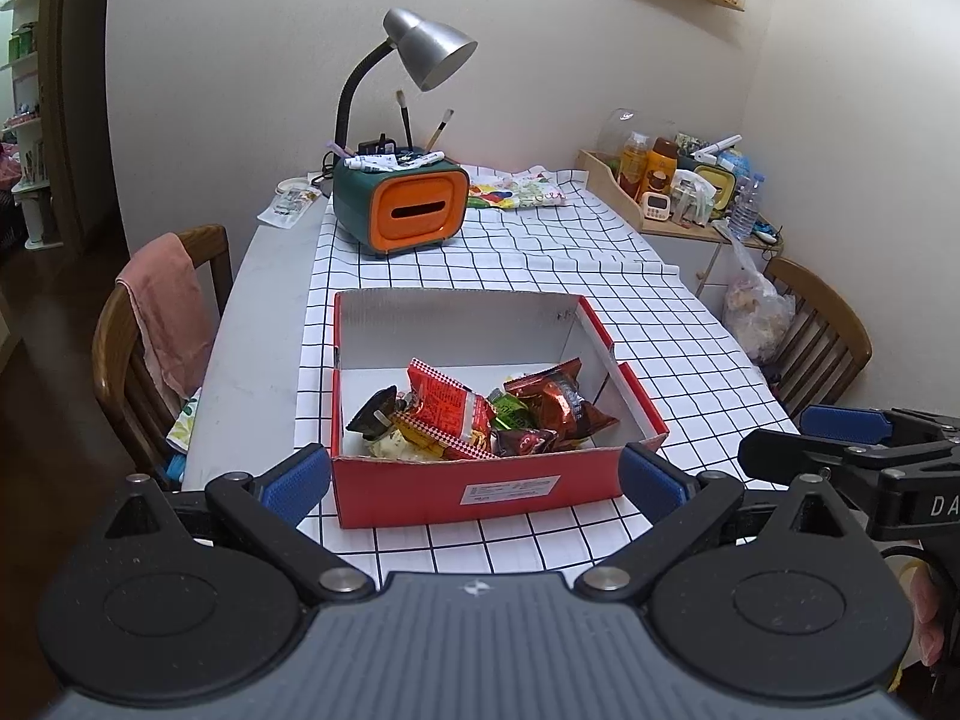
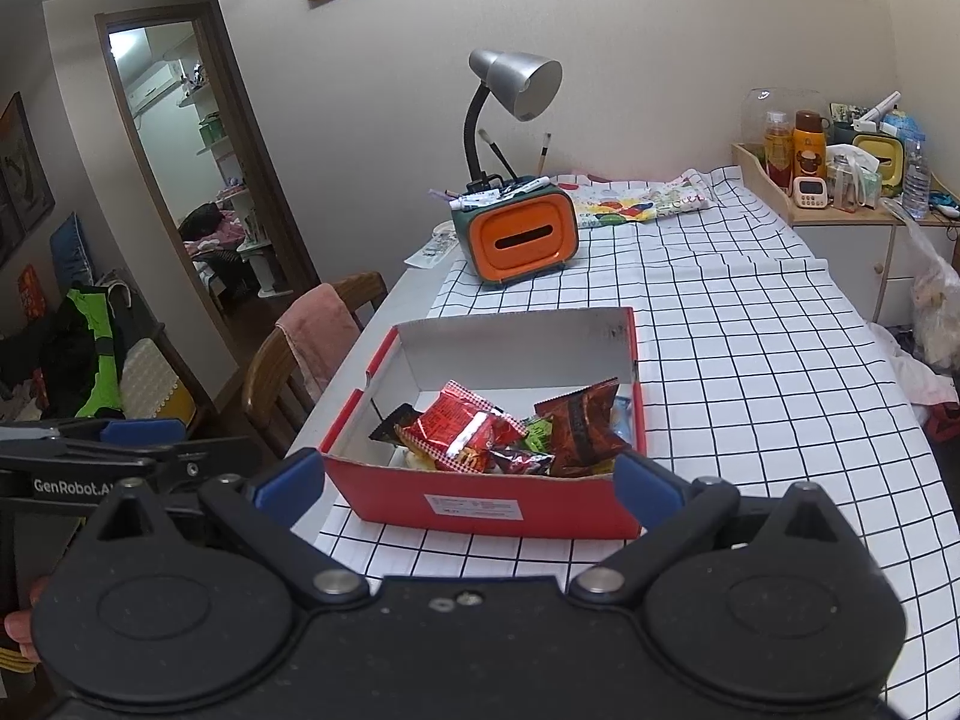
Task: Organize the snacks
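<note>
My left gripper: fingers spread wide, holding nothing | my right gripper: likewise, empty | red box of snack packets lower centre, untouched.

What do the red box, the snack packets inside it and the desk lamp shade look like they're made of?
Red box: apparently cardboard, matte red outside and plain white inside, with thin folded walls and a printed label.
Snack packets: probably plastic or foil film, glossy and crinkled, with crimped sealed edges.
Lamp shade: likely metal, with a smooth silver sheen, though painted plastic can't be ruled out.
</note>
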`<state>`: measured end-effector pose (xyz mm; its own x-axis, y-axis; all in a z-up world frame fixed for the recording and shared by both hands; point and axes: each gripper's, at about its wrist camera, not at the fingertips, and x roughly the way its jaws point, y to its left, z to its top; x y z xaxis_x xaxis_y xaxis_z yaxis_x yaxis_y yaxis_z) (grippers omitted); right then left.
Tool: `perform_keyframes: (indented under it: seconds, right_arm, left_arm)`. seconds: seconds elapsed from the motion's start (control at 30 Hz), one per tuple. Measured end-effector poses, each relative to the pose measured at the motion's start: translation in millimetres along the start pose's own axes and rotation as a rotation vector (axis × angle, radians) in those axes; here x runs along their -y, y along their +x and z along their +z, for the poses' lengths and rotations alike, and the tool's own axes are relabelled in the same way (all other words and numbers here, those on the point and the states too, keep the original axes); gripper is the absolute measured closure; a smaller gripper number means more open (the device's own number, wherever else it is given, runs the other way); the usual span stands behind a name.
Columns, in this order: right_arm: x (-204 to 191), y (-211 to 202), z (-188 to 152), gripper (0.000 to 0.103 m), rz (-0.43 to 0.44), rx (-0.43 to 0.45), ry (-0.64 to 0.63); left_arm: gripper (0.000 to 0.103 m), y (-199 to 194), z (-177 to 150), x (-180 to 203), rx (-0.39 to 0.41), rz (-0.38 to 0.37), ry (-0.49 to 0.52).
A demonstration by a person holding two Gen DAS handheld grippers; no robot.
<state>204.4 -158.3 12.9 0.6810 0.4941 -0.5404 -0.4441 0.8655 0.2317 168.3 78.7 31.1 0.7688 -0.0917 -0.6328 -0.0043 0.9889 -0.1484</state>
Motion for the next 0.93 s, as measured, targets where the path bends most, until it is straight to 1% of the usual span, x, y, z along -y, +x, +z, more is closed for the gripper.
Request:
perform_keyframes:
  seconds: [0.4, 0.6, 0.8, 0.93]
  right_arm:
    - [-19.6, -0.4, 0.8, 0.000, -0.005, 0.009, -0.019]
    - [-25.1, 0.6, -3.0, 0.000, -0.035, 0.003, -0.023]
    - [-27.4, -1.9, -7.0, 0.000, -0.059, -0.002, -0.018]
    - [-22.1, -2.6, -10.4, 0.000, -0.077, -0.014, -0.008]
  left_arm:
    - [0.000, -6.4, -3.5, -5.3, 0.015, -0.017, 0.011]
    - [0.000, -13.2, -4.2, -9.3, 0.028, -0.032, 0.020]
    - [0.000, -15.4, -7.7, -12.9, 0.020, -0.046, 0.020]
    - [0.000, -14.5, -9.1, -14.3, 0.014, -0.050, 0.012]
